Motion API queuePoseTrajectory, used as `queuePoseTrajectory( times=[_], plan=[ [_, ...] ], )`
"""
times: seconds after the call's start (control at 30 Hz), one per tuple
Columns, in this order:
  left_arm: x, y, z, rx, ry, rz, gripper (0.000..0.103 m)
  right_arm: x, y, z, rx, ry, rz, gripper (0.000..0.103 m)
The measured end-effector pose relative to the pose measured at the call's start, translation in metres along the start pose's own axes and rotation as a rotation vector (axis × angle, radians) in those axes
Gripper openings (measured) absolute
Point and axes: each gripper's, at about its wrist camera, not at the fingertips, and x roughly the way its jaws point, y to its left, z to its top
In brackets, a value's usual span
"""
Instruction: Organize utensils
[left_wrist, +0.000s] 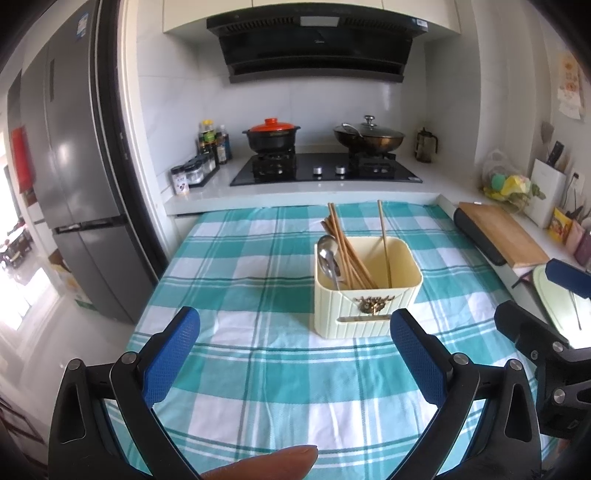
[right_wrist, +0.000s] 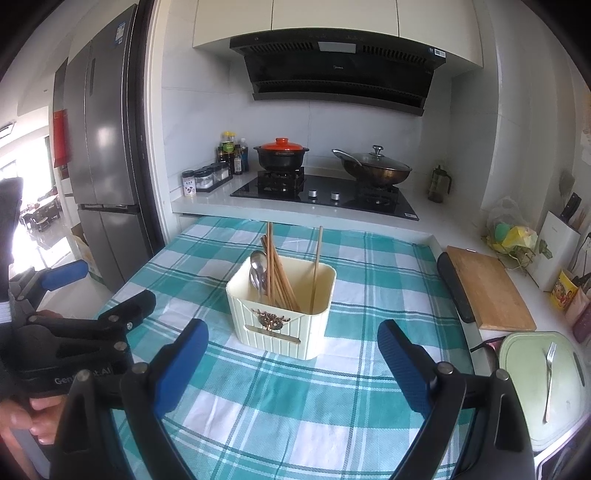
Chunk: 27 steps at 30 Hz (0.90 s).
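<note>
my left fingers and right fingers both gape wide, empty, above the checked surface. the cream holder with chopsticks and spoons stands just beyond; a fork lies far right.

We see our left gripper and right gripper built alike: black frames, silver screws, blue textured pads lining the jaws, partly hidden white lettering on the left one's body.
</note>
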Motion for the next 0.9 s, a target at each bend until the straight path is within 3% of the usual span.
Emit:
queuePoseTrajectory(
  times=[0.9],
  plan=[
    [-0.0004,0.0023,0.002,-0.002,0.0,0.008,0.103,-0.0021,-0.0017,-0.0016,0.009,-0.002,-0.008,0.095]
  ],
)
